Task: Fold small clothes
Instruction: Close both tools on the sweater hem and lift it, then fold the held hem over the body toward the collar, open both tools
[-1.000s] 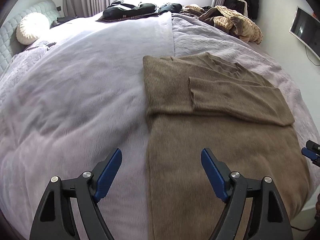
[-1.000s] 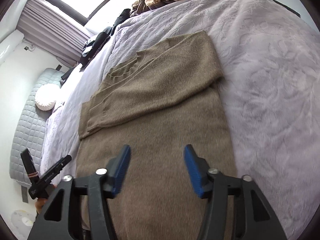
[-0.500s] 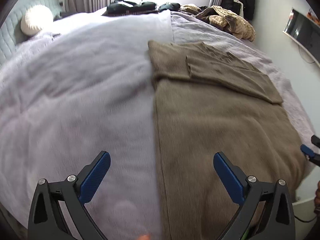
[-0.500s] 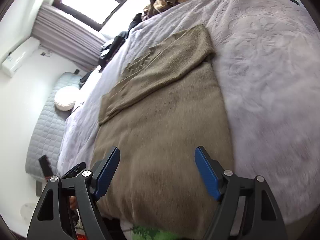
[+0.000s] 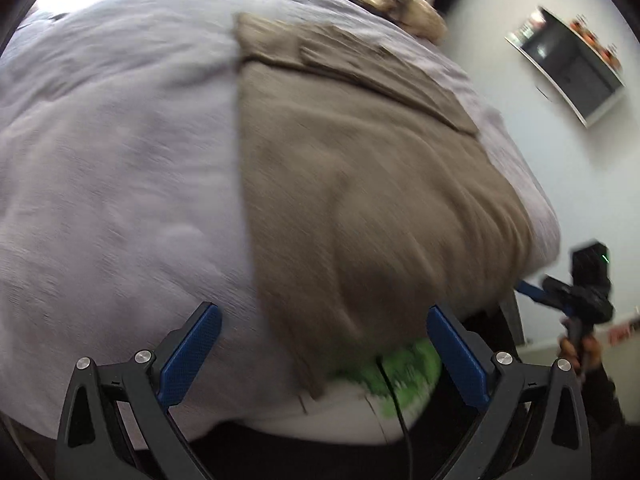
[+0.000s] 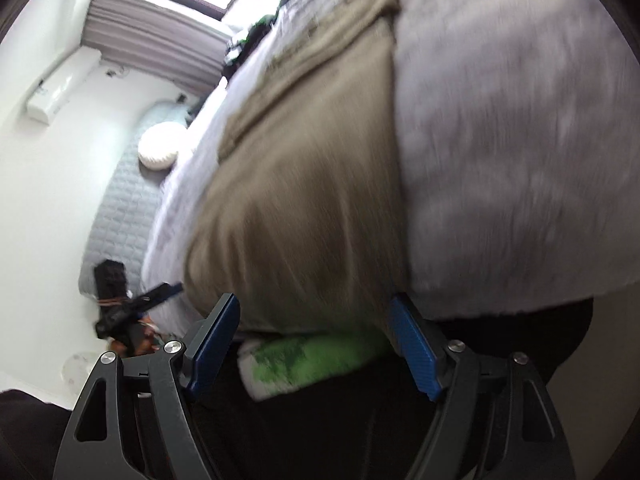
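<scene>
A brown sweater (image 5: 360, 184) lies flat on the lilac bed cover, sleeves folded across its chest at the far end. Its hem hangs over the near bed edge. My left gripper (image 5: 324, 354) is open and empty, just in front of the hem's left corner. My right gripper (image 6: 314, 340) is open and empty, at the hem's right part; the sweater (image 6: 304, 184) fills the middle of that view. The right gripper also shows in the left wrist view (image 5: 536, 294), the left one in the right wrist view (image 6: 168, 290). Both views are blurred.
The bed cover (image 5: 112, 184) spreads wide to the left of the sweater. A green and white thing (image 5: 404, 368) sits under the bed edge. A pile of clothes (image 5: 400, 16) lies at the far end. A wall screen (image 5: 568, 64) is at the right, a white pillow (image 6: 158, 152) by the headboard.
Both grippers have drawn back and down toward the near bed edge and opened wider. The sweater's hem and the green thing below it have come into view.
</scene>
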Tool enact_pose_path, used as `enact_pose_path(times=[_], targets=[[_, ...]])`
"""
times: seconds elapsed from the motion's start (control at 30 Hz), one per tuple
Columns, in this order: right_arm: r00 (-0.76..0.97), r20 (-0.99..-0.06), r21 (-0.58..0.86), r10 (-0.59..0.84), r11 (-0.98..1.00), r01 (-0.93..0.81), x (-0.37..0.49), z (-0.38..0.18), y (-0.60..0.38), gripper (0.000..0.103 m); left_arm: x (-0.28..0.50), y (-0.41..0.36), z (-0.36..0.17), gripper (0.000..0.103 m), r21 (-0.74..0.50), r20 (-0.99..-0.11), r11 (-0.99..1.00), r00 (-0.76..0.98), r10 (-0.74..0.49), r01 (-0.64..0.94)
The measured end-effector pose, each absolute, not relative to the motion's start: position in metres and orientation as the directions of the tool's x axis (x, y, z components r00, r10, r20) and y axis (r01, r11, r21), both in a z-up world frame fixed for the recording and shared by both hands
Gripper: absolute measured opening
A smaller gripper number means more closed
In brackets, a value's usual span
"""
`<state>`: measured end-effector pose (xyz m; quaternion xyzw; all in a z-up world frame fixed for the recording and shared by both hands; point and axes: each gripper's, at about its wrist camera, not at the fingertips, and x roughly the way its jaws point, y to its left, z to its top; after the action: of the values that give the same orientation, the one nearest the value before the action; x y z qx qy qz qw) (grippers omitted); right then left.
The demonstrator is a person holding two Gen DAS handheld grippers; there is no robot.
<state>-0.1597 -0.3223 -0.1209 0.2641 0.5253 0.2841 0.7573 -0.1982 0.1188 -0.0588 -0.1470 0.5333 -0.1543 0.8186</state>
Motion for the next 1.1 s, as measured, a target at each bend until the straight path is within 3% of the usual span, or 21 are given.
enact_pose_path(times=[0.1,0.37,0.43,0.47,0.5,0.53,0.57,0.6,0.93,1.1], targets=[[0.267,-0.651,0.699,0.71,0.699,-0.152,-0.156,-0.134,-0.319,0.08,-0.201,0.1,-0.066,0.103,-0.466,-0.816,0.873,0.31,-0.488,0.146],[0.225,-0.604,0.738,0.765,0.643,-0.204,-0.148,-0.146,-0.303,0.081,-0.2,0.071,-0.089,0.102,-0.449,-0.843,0.877,0.243,-0.48,0.172],[0.218,-0.577,0.755,0.787,0.616,-0.224,-0.15,-0.144,-0.301,0.081,-0.202,0.073,-0.086,0.098,-0.46,-0.832,0.873,0.265,-0.488,0.162],[0.22,-0.562,0.765,0.798,0.602,-0.229,-0.153,-0.142,-0.3,0.08,-0.204,0.074,-0.084,0.079,-0.462,-0.828,0.873,0.276,-0.488,0.159],[0.222,-0.546,0.777,0.808,0.587,-0.227,-0.154,-0.14,-0.3,0.077,-0.204,0.075,-0.084,0.069,-0.458,-0.83,0.875,0.279,-0.483,0.154],[0.221,-0.526,0.794,0.821,0.568,-0.218,-0.156,-0.14,-0.301,0.054,-0.204,0.077,-0.084,0.05,-0.453,-0.835,0.879,0.276,-0.476,0.145],[0.22,-0.515,0.806,0.828,0.555,-0.205,-0.156,-0.139,-0.302,0.019,-0.204,0.08,-0.085,0.027,-0.456,-0.836,0.88,0.275,-0.475,0.134],[0.218,-0.5,0.82,0.838,0.539,-0.191,-0.157,-0.14,-0.303,0.012,-0.204,0.083,-0.085,0.017,-0.464,-0.834,0.876,0.27,-0.482,0.13],[0.302,-0.096,0.944,0.948,0.183,-0.274,-0.15,-0.082,-0.317,0.012,-0.197,0.111,-0.019,0.015,-0.566,-0.692,0.797,0.403,-0.599,0.211],[0.326,-0.037,0.94,0.945,0.144,-0.31,-0.107,-0.054,-0.31,0.012,-0.154,0.122,0.015,0.015,-0.542,-0.652,0.814,0.507,-0.564,0.21]])
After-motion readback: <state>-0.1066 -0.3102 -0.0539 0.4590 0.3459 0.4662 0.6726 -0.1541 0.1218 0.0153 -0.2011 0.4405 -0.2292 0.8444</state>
